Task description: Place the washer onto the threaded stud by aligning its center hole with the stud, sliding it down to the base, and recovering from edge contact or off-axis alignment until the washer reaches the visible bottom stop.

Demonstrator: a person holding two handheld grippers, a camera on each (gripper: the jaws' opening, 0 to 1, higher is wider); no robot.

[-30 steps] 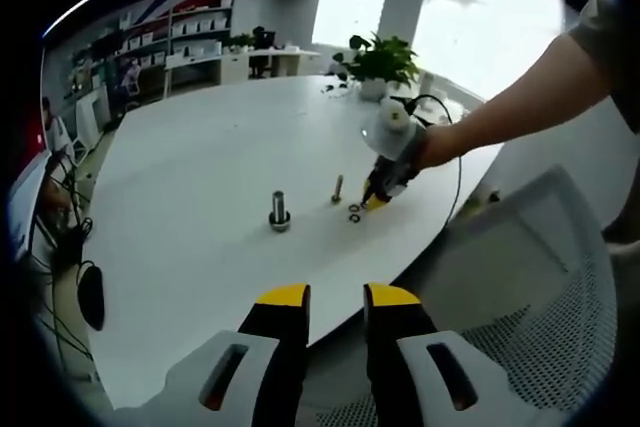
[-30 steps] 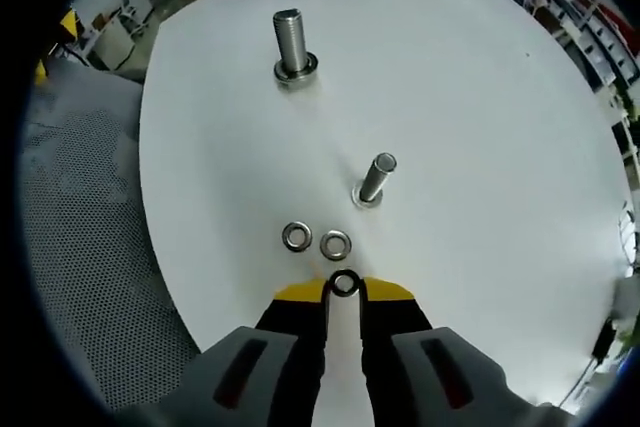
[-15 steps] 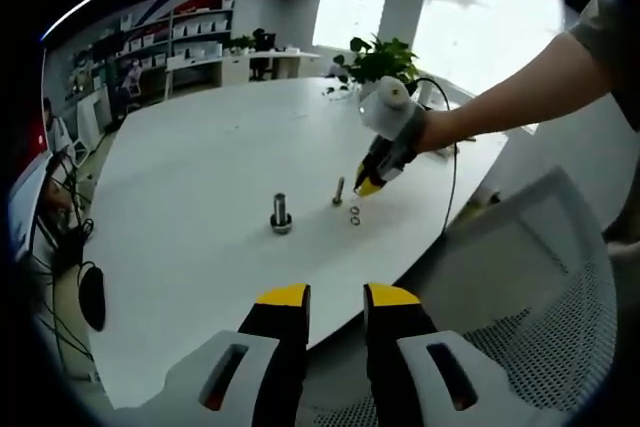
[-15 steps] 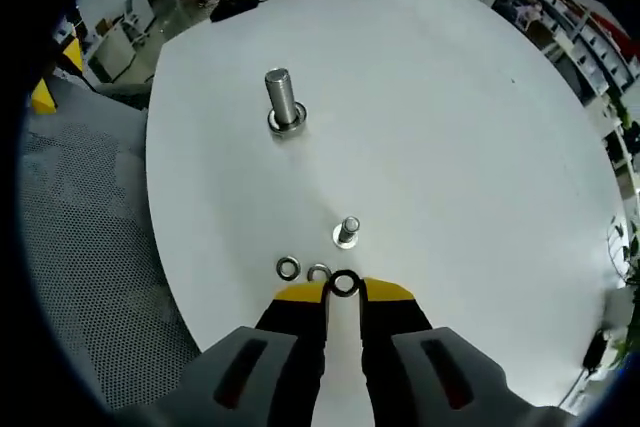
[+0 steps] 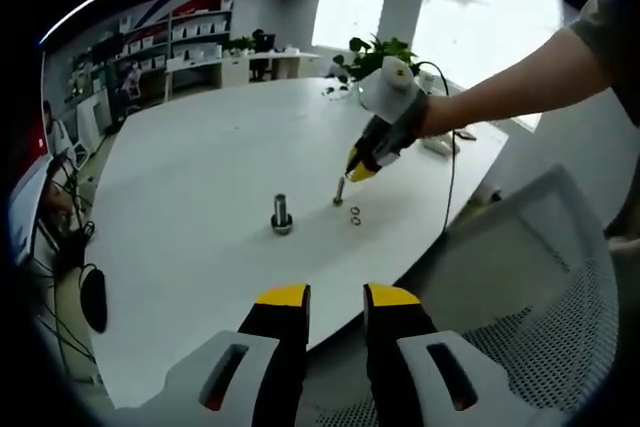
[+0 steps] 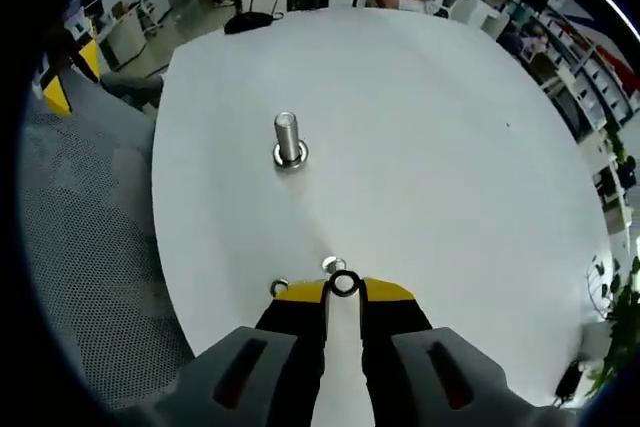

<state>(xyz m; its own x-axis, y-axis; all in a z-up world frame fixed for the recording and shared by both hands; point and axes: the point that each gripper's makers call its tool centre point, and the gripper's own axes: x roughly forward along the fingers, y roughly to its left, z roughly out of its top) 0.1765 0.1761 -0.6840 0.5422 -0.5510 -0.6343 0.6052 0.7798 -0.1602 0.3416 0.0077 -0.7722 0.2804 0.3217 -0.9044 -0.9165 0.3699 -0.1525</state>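
Washer (image 6: 344, 284): dark ring, being pinched between the yellow tips of the right gripper (image 6: 344, 289), standing on edge with its hole facing the camera. In the right gripper view it is hanging just above the small threaded stud (image 6: 333, 265), whose top is peeking out directly beyond the ring; whether the two are touching cannot be told.

Right gripper, seen from the left gripper view (image 5: 362, 165): being held by a person's hand (image 5: 432, 117), pointing down at the table with its yellow tips just above the small stud (image 5: 339, 191). A cable is trailing from it toward the table's far edge.

Small threaded stud: standing upright on the white table (image 6: 450, 147), near the edge closest to the person.

Spare washers (image 5: 355, 215): two lying flat on the table just beside the small stud in the left gripper view. In the right gripper view one of them (image 6: 279, 287) is showing at the left jaw tip, partly hidden.

Large bolt (image 6: 289, 139): standing upright on its own base ring, well apart from the small stud, nearer the table's middle; also showing in the left gripper view (image 5: 281, 214).

Left gripper (image 5: 335, 299): jaws spread slightly, a gap showing between the yellow tips, holding nothing, hovering off the table's near edge and facing the work area.

Mesh chair (image 5: 520, 287): sitting beside the table edge, at the right of the left gripper view.

Potted plant (image 5: 379, 55): standing at the far side of the table.
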